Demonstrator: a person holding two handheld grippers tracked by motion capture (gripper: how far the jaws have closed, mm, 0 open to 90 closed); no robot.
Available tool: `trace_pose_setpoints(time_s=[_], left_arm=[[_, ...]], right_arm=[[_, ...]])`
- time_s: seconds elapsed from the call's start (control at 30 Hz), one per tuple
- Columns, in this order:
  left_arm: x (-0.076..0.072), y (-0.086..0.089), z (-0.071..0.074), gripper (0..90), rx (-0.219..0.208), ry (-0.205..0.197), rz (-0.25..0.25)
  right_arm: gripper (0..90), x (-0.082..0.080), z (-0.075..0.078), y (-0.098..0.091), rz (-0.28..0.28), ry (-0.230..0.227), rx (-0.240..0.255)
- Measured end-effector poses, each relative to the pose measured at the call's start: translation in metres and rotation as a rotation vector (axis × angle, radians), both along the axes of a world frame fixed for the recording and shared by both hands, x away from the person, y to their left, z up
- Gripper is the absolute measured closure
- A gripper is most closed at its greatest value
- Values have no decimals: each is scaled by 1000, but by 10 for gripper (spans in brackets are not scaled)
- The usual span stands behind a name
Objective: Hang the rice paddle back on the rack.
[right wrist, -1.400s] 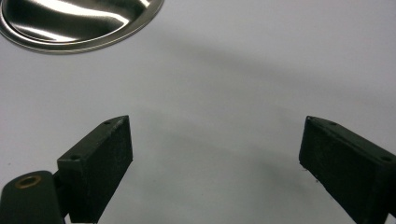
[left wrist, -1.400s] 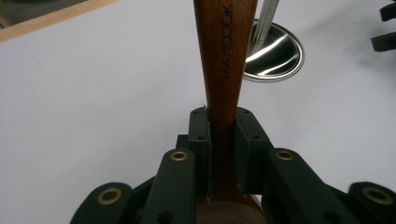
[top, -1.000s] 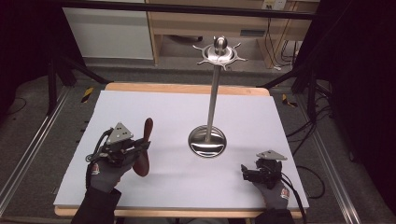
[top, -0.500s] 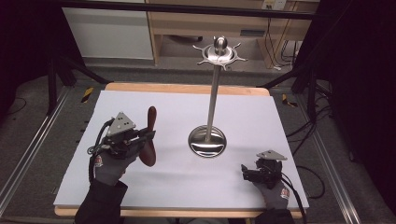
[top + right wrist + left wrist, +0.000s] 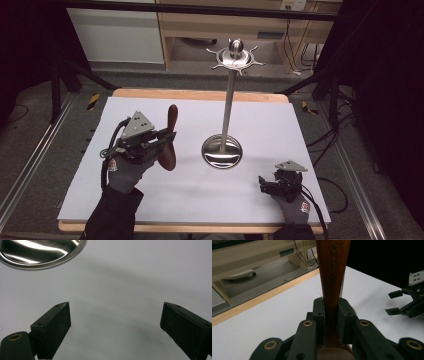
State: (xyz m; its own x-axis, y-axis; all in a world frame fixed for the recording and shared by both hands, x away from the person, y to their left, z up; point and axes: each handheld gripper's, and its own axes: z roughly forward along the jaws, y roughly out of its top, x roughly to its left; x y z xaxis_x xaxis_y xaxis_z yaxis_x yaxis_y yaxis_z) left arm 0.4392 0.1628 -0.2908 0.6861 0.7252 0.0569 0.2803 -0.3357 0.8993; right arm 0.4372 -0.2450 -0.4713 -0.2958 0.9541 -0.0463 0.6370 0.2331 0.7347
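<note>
On the white table (image 5: 310, 130), near its left edge, the left gripper (image 5: 167, 137) clamps a wooden utensil (image 5: 171, 137); the right gripper (image 5: 263, 186), near the front right corner, stands open.

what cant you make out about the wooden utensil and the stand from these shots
- Wooden utensil: in the left gripper view its upper end is cut off by the top edge; its lower end sits behind the left tool.
- Stand: the hooks at its top are too small to count in the high view.
- Stand base: cropped by the right gripper view's edge.

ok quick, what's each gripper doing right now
left gripper: shut on the wooden utensil, lifted off the table.
right gripper: open, holding nothing.
</note>
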Motion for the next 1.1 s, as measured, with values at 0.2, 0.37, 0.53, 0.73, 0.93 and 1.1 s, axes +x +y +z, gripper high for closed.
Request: trace_pose_setpoints(time_s=[0.2, 0.37, 0.53, 0.73, 0.93, 1.1], left_arm=[[3, -5, 6, 778, -6, -5, -10], [6, -12, 13, 778, -19, -9, -25], [9, -21, 24, 778, -27, -21, -37], [13, -26, 33, 778, -30, -46, -40], [19, -27, 37, 778, -48, -37, -38], [23, -29, 41, 778, -60, -22, -42]], right_arm=[[99, 0, 0, 0, -2, 2, 4], [99, 0, 0, 0, -2, -1, 6], [98, 0, 1, -1, -4, -6, 15], [98, 0, 1, -1, -2, -10, 12], [98, 0, 1, -1, -2, -11, 12], [98, 0, 1, -1, -3, -8, 12]])
